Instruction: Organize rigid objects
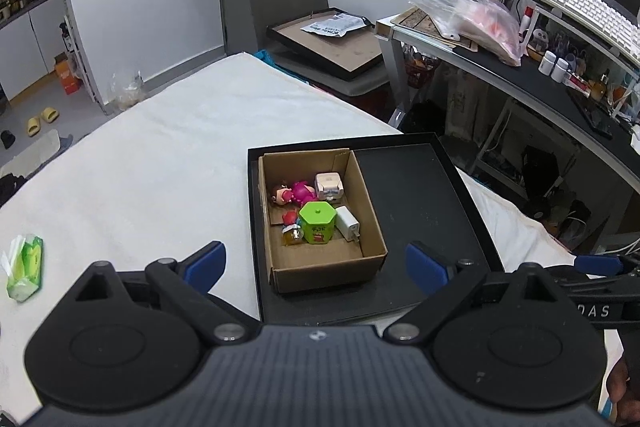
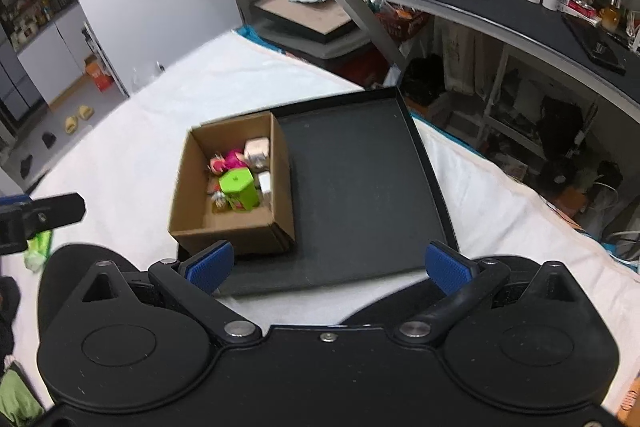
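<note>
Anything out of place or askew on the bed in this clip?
One stray: a green tissue pack lies alone on the white cover, well left of the black tray. The small items sit jumbled inside the cardboard box; the pink figure lies on its side. Both grippers are open and empty.

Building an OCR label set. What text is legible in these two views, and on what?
"DAS" in white letters on the right gripper's black arm at the right edge of the left wrist view.
Green tin in the cardboard box: front label too small to read.
White mailer on the brown board: print too small to read.
Keyboard keys: unreadable.
</note>
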Action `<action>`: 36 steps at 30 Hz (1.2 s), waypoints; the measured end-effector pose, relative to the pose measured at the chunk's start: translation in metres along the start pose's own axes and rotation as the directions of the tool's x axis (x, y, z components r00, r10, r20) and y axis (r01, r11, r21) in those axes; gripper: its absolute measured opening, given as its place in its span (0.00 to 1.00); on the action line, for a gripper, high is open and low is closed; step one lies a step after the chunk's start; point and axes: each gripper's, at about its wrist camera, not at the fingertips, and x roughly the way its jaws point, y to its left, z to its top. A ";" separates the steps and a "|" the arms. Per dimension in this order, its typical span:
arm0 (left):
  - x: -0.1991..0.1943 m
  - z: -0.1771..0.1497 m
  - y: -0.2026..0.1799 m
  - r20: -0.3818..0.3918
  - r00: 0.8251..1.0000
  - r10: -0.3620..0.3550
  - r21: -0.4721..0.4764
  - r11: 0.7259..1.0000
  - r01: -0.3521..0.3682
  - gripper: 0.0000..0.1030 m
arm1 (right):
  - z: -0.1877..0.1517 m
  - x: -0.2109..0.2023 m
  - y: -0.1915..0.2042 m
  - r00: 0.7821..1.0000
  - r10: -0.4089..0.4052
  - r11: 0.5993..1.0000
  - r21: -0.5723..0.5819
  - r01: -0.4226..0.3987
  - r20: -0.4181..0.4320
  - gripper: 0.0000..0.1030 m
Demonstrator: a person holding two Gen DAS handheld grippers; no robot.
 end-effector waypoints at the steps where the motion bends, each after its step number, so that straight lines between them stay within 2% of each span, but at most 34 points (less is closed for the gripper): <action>1: -0.001 0.000 -0.001 0.001 1.000 0.000 -0.003 1.000 0.000 0.93 | -0.001 0.000 0.000 1.000 0.006 1.000 -0.003 -0.006 -0.007 1.00; 18: 0.003 -0.006 -0.020 -0.020 1.000 0.005 -0.016 1.000 -0.006 0.93 | -0.007 -0.012 0.005 1.000 0.022 0.997 -0.074 -0.021 0.006 1.00; 31: 0.008 -0.008 -0.032 -0.042 0.999 -0.001 -0.025 1.000 0.000 0.93 | -0.002 -0.017 -0.011 0.999 0.014 0.998 -0.069 -0.012 0.034 1.00; 36: 0.009 -0.008 -0.036 -0.050 0.999 -0.006 -0.031 0.999 0.004 0.93 | 0.000 -0.018 -0.016 0.999 0.041 0.998 -0.051 -0.039 0.027 1.00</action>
